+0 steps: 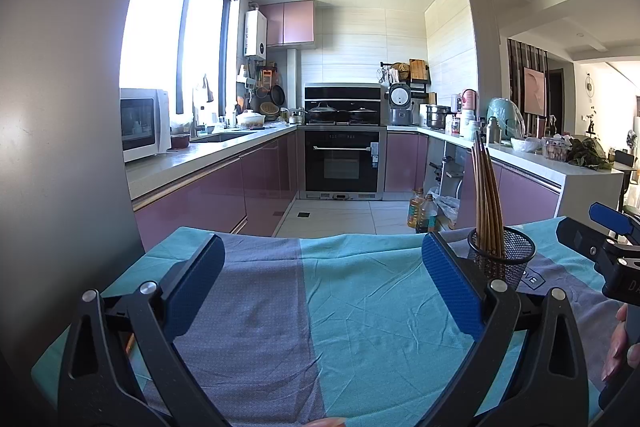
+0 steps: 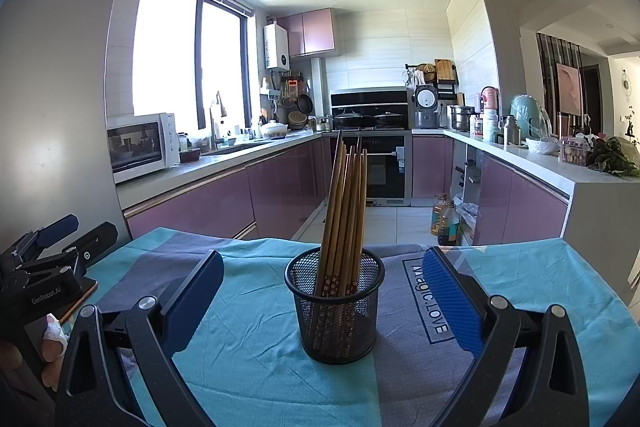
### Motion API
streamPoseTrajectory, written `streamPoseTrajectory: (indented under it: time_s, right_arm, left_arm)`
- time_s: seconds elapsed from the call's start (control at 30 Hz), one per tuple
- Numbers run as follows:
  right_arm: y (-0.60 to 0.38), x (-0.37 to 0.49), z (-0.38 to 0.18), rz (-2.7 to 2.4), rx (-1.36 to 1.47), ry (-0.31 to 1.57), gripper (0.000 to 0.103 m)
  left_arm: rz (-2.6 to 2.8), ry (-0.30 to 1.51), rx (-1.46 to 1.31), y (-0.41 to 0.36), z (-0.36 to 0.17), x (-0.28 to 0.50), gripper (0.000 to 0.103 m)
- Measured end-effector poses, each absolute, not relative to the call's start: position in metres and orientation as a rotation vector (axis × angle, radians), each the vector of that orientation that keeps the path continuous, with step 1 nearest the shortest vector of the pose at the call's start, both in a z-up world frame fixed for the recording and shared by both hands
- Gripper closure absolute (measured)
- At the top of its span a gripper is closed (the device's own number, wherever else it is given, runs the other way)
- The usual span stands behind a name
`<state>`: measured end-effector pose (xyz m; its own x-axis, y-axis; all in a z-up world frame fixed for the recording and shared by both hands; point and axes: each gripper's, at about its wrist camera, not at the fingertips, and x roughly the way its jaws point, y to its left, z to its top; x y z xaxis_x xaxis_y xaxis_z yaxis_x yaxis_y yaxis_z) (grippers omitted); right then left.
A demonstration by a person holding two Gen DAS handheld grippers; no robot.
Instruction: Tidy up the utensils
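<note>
A black mesh cup [image 2: 335, 311] stands on a teal and grey cloth [image 2: 256, 347] and holds several wooden chopsticks [image 2: 344, 211], upright and leaning slightly. My right gripper [image 2: 323, 291] is open, its blue pads on either side of the cup and apart from it. My left gripper [image 1: 322, 271] is open and empty over bare cloth [image 1: 360, 307]. The cup [image 1: 501, 257] with the chopsticks [image 1: 486, 199] stands just right of its right finger. The right gripper [image 1: 600, 231] shows at the right edge of the left wrist view.
The table's far edge drops to a tiled kitchen floor [image 1: 332, 215]. Purple cabinets and counters run along both sides, with an oven [image 1: 342, 163] at the back. Oil bottles [image 2: 444, 219] stand on the floor. A grey fridge wall [image 1: 60, 107] is at left.
</note>
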<state>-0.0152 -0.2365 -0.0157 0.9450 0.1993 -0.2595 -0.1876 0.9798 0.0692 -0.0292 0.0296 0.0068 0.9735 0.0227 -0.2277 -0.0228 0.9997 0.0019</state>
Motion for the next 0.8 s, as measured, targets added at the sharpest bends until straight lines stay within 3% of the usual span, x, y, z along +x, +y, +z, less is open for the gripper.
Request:
streamPoseTrajectory:
  time_s: [0.8]
  right_arm:
    - [-0.2381,-0.0169,-0.014,0.192,0.048,0.266,0.007]
  left_arm:
    - [0.024,0.23,0.001,0.0282,0.0067,-0.0293,0.006]
